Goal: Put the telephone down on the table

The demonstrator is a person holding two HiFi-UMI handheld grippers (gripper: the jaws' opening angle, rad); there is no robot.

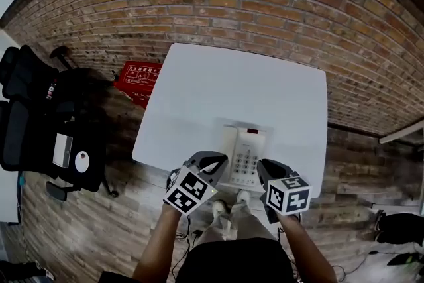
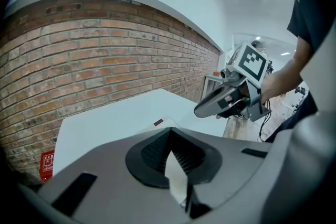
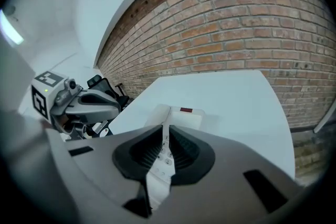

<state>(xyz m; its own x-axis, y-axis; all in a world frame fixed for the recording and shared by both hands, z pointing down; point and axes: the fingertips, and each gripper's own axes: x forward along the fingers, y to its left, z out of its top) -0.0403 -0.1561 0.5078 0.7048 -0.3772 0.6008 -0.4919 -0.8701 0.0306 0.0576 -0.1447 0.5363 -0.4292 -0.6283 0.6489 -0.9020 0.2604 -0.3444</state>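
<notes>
The telephone (image 1: 246,154) lies flat on the white table (image 1: 232,83), close to the edge nearest the person. So I think the job is done.

The left gripper (image 1: 213,161) has its fingers shut tight, and they hold nothing. The right gripper (image 1: 266,169) has its fingers very close together, with just a thin gap. Nothing is in them either. You can only see the telephone through the gap, farther off.

The telephone is in front of both sets of fingers and lower than them, in the space between the two. Its long side runs straight away from the person, the same way the fingers point. The handset (image 1: 228,148) is on the side by the left fingers. The buttons (image 1: 244,162) are on the side by the right fingers. Both grippers are about as near as each other, and neither seems to touch it. To pick it up, the fingers would need to open wide first, then go forward and down.
</notes>
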